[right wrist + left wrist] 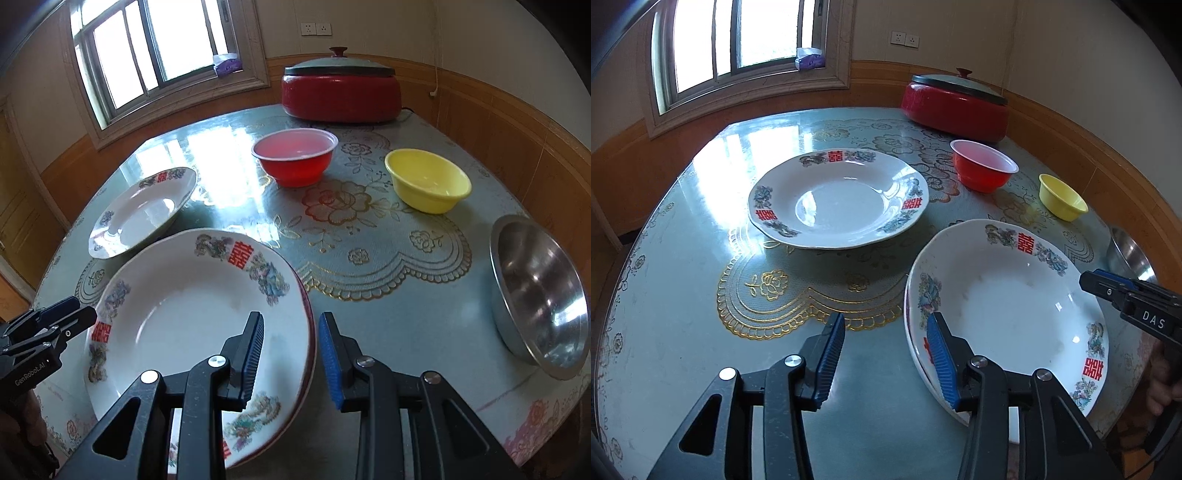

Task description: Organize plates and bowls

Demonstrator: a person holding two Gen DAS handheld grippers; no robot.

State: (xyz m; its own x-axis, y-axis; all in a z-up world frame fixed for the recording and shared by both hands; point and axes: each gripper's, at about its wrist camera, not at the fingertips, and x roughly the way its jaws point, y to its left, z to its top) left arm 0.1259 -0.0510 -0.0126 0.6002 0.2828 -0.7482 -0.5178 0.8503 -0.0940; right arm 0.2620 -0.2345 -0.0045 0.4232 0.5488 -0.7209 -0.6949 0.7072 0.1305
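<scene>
A white plate with red characters [1008, 302] [184, 306] lies near me on the table, with a second rim showing under its edge. My left gripper [888, 317] straddles its left rim: the right pad is over the plate's inside, and the left pad stands apart from the rim with table showing between. My right gripper [291, 315] straddles the right rim, with both pads tight against it. A matching plate [838, 199] [140, 214] sits farther back. A red bowl [295, 155], a yellow bowl [428, 181] and a steel bowl [539, 288] stand to the right.
A red lidded pot [340, 92] stands at the back of the round table [683, 295], against the wall. A window is at the back left. A person's hand [1160, 384] holds the right gripper's handle. The steel bowl sits close to the table's right edge.
</scene>
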